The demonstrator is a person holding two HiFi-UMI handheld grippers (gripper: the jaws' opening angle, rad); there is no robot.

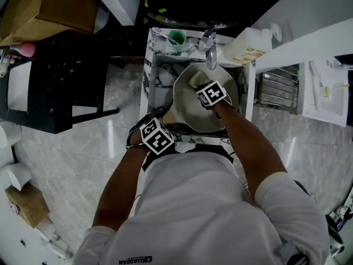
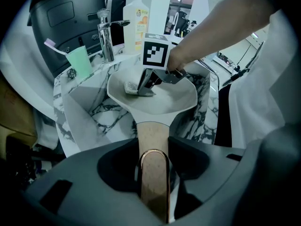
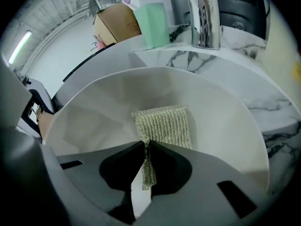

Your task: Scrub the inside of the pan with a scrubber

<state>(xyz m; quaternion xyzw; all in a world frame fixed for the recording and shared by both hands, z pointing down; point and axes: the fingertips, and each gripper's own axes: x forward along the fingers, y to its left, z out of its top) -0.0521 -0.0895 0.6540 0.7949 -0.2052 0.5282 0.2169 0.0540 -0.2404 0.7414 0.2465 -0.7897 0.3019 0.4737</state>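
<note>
A pale grey pan (image 1: 194,109) sits in the marble sink, seen from the handle end as the pan (image 2: 155,98) in the left gripper view. My left gripper (image 2: 154,147) is shut on its wooden handle (image 2: 153,140), at the sink's near edge in the head view as the left gripper (image 1: 160,130). My right gripper (image 3: 145,145) is shut on a greenish woven scrubber (image 3: 164,125), which lies flat against the pan's inner wall (image 3: 216,121). From above, the right gripper (image 1: 205,93) and the scrubber (image 1: 197,79) are at the far side of the pan.
A chrome tap (image 1: 209,47) stands over the back of the marble sink (image 1: 159,76). A green cup (image 1: 176,37) with a toothbrush is at the back left, a soap bottle (image 1: 248,46) at the back right. A black table (image 1: 55,81) stands left.
</note>
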